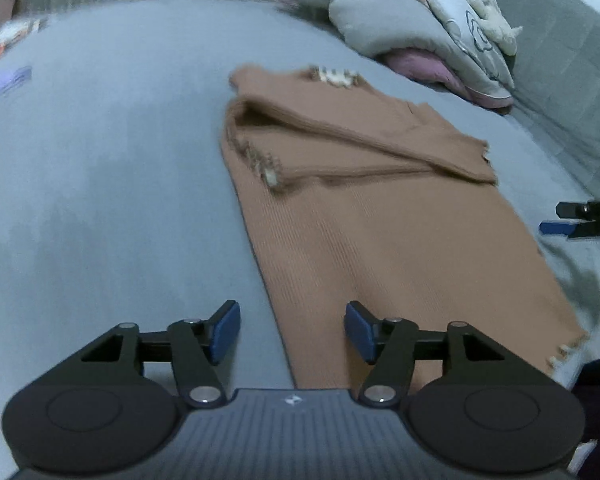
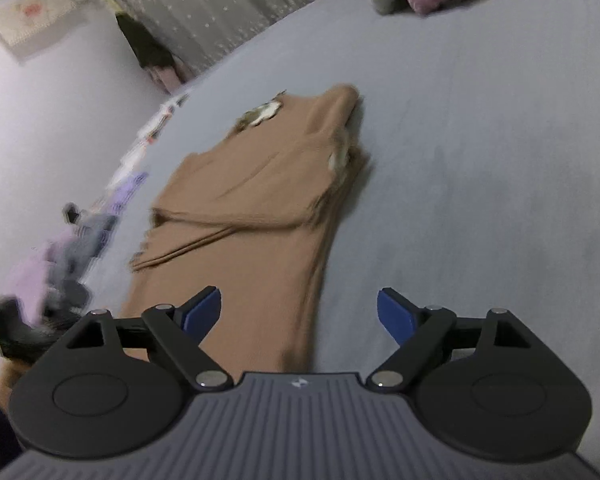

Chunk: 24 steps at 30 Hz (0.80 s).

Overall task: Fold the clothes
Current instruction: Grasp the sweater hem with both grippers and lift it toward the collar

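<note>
Both tools gape empty above brown garment (sleeves folded in).

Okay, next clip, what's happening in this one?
A person with a handheld gripper in each hand is folding a brown ribbed garment spread on a grey-blue bed. Both sleeves already lie folded across its upper part, and the long lower part is still flat. The left gripper and the right gripper are both open and empty, held above the near end of the garment. A bundled quilt sits at the far side of the bed.
</note>
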### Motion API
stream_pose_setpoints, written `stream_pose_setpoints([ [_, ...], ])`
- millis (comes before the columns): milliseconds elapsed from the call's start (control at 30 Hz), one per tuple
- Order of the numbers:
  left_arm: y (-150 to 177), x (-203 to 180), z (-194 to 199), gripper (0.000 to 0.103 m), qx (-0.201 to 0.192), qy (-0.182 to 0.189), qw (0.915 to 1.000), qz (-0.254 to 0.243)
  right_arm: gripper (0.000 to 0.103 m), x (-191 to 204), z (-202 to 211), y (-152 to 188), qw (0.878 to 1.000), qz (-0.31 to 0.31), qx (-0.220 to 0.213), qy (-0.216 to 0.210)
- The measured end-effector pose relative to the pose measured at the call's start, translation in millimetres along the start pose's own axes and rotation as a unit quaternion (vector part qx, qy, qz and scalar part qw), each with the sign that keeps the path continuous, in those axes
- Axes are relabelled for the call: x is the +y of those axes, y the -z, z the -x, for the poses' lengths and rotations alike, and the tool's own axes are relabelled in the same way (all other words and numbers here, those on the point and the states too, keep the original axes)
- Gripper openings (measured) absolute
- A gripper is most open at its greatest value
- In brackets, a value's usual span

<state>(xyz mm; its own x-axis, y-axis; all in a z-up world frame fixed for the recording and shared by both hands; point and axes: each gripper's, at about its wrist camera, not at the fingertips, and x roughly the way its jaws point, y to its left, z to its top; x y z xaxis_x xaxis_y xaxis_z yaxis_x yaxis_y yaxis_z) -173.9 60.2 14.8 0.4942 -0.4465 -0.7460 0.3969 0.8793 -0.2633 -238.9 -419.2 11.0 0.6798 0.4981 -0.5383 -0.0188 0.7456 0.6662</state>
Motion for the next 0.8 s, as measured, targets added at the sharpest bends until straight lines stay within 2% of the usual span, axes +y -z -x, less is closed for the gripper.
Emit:
stream_pose_setpoints([
  [133,25,4,18,0.068,0.003,0.036,0.9987,0.036,0.088,-8,21,42,0.996,-0.068,-0.005,-0.055],
  [267,38,4,21,0.073,0.004,0.052,0.997,0.057,0.088,4,24,67,0.998,-0.039,0.01,-0.042],
  [367,41,-11,17,0.08,0.003,0.039,0.9984,0.042,0.087,22,20,90,1.0,0.015,0.015,-0.01],
  [433,40,-21,15,0.072,0.001,0.031,0.999,0.03,0.082,31,15,96,0.999,0.046,0.016,0.01],
  [467,39,-23,15,0.05,0.0,0.037,0.9988,0.031,0.074,39,10,101,0.997,0.066,0.017,0.02],
  [500,39,-29,14,0.033,-0.004,0.053,0.998,0.036,0.047,43,7,104,0.997,0.073,0.018,0.022],
  [533,39,-33,13,0.029,-0.009,0.064,0.9971,0.039,0.019,43,4,106,0.997,0.071,0.019,0.023],
  [600,39,-37,12,0.018,-0.017,0.056,0.9977,0.035,0.013,43,-1,111,0.997,0.067,0.021,0.025],
  [667,41,-37,11,0.012,-0.022,0.049,0.9976,0.043,0.011,45,3,114,0.997,0.066,0.009,0.029],
  [800,47,-30,26,0.008,-0.051,0.052,0.9953,0.064,0.009,47,22,116,0.998,0.054,-0.028,0.019],
])
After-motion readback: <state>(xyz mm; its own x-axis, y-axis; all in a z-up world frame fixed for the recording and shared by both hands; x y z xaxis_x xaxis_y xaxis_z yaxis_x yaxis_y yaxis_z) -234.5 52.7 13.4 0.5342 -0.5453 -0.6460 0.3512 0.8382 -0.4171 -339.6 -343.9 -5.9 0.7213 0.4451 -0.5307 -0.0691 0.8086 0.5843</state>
